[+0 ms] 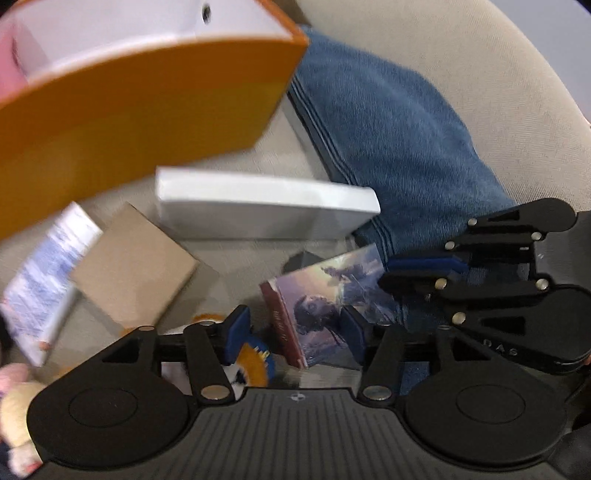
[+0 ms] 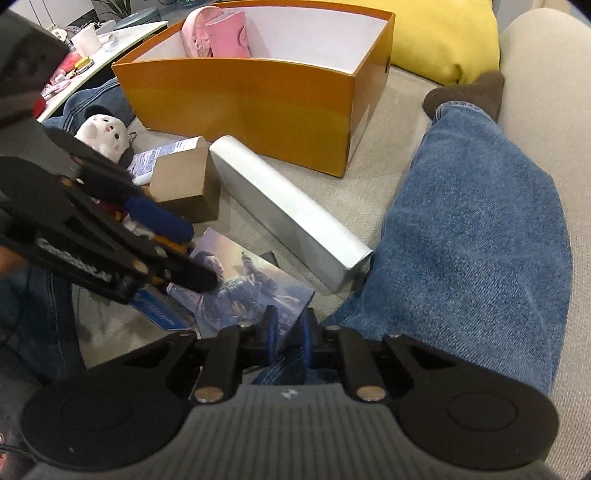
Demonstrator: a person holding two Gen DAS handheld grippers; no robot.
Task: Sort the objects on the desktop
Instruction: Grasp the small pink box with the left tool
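The right gripper [image 2: 287, 334] is clamped on the near corner of the illustrated book [image 2: 243, 291], its blue pads [image 2: 271, 338] pressing that corner between them. The left gripper [image 1: 293, 332] stands with its jaws apart; the same book lies between its fingers, no pad pressing it. Ahead of both grippers lie a silver box [image 2: 291, 218], a brown cardboard box [image 2: 181, 179] and the orange box [image 2: 258, 92], which holds a pink pouch [image 2: 218, 35]. A person's denim-clad leg [image 2: 472, 236] rests right of the right gripper.

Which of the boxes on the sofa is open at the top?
The orange box: its white inside shows. The silver box and brown box are closed.
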